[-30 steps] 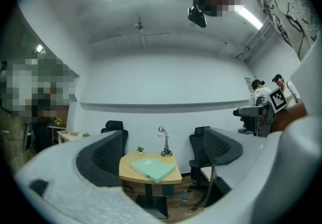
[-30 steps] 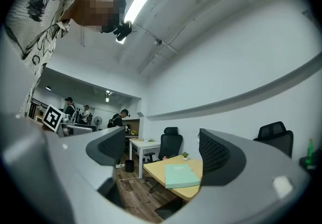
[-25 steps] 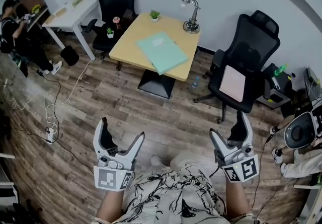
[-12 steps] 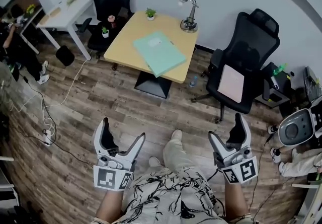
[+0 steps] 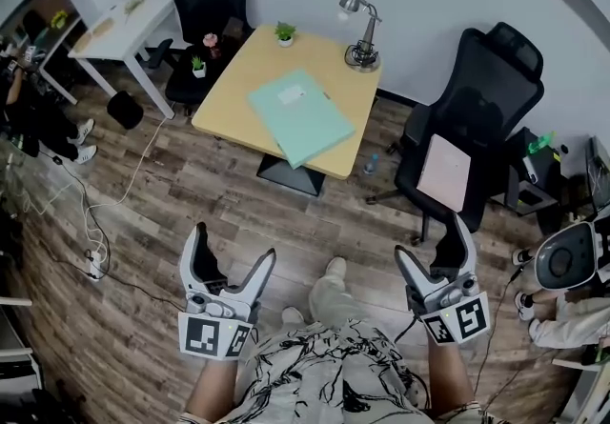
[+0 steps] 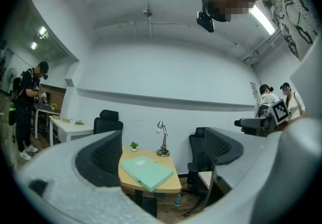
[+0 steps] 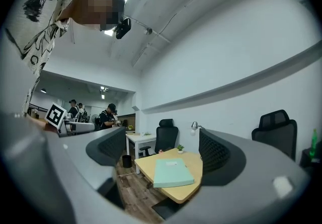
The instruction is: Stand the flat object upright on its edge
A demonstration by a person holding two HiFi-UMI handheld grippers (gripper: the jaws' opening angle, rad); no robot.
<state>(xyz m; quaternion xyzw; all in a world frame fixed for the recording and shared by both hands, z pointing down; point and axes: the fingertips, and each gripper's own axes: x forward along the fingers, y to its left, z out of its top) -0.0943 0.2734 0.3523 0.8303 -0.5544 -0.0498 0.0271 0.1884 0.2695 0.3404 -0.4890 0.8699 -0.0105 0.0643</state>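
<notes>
A flat light-green folder (image 5: pixel 300 115) lies on a small wooden table (image 5: pixel 250 67), with one corner reaching past the table's near edge. The folder (image 6: pixel 147 173) shows between the jaws in the left gripper view, and the same folder (image 7: pixel 172 172) lies flat in the right gripper view. My left gripper (image 5: pixel 232 265) and right gripper (image 5: pixel 435 250) are both open and empty, held close to my body, well short of the table, above the wooden floor.
A desk lamp (image 5: pixel 360 28) and a small potted plant (image 5: pixel 284 31) stand at the table's far side. Black office chairs (image 5: pixel 471 117) flank it; the right one carries a pink pad (image 5: pixel 444 173). A water bottle (image 5: pixel 369 165) stands on the floor. Cables (image 5: pixel 103 203) trail left.
The head view has shifted a little, so the table and chairs sit slightly lower and more to the right in the picture. Both grippers remain open and in the same place in the view.
</notes>
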